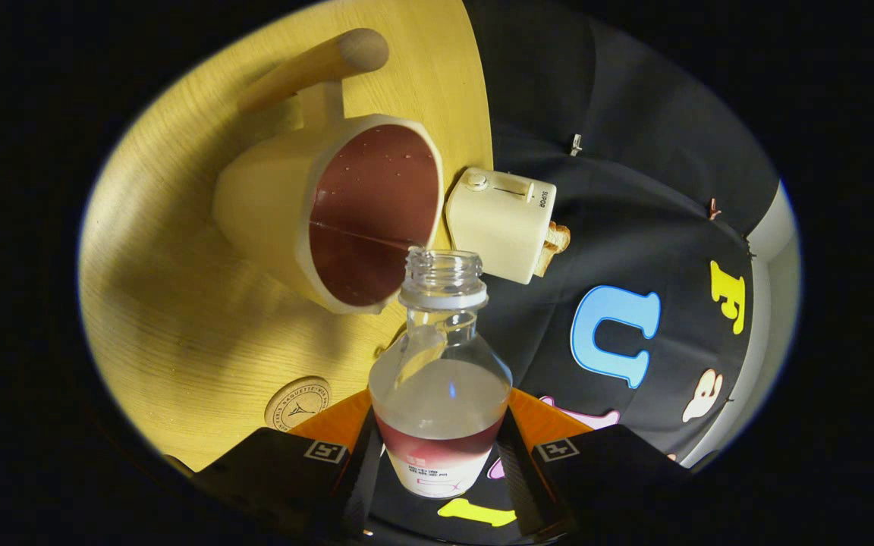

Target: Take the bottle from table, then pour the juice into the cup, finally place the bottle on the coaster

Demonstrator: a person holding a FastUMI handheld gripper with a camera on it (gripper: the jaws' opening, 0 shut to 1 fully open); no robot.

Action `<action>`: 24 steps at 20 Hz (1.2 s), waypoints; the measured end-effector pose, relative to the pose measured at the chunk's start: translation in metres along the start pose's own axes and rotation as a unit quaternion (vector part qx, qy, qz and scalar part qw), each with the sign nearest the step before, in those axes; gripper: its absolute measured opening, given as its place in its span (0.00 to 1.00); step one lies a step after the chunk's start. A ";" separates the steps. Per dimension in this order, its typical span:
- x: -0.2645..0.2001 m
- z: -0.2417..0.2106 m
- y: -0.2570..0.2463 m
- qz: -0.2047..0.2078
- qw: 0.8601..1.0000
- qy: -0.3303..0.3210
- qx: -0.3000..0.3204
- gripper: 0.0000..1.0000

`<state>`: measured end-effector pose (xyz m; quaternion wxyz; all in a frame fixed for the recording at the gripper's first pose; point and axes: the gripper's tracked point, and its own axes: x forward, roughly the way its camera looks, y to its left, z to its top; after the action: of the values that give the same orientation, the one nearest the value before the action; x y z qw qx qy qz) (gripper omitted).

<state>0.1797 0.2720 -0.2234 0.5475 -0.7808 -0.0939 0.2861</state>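
Spreading widest, the pale wood surface (179, 318), seen rolled sideways because the hand-held gripper is turned for the pour. Standing on it beyond the bottle's mouth, the cream cup (331, 220), its dark red inside facing the fingers and holding juice, with droplets on the inner wall; set close so the stream need not travel far. Hard to tell how full, since the tilt skews the liquid line. Just beside the cup, a cream toaster (501, 224) with bread poking out, irrelevant to the task. Clamped between both fingers of the hand-held gripper (438, 455), the clear bottle (441, 379), uncapped, neck pointing at the cup's rim, a little red juice pooled at its base near the label; judged near the end of pouring or just past it. Lying near the left finger, the round cork coaster (298, 403), partly cut off by that finger, waiting for the bottle. Hidden by the bottle, the finger pads themselves.
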 end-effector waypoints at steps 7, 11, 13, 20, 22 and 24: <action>0.001 0.004 -0.002 0.000 0.999 -0.013 -0.032 0.75; 0.003 0.007 -0.014 -0.006 0.998 -0.027 -0.065 0.75; 0.010 0.008 -0.020 -0.010 0.996 -0.033 -0.080 0.75; 0.011 0.014 -0.024 -0.012 0.991 -0.047 -0.125 0.74; 0.014 0.012 -0.018 -0.007 0.990 -0.044 -0.130 0.74; 0.013 0.015 -0.018 -0.008 0.989 -0.047 -0.142 0.74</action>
<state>0.1850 0.2963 -0.2151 0.4283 -0.8357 -0.1652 0.3016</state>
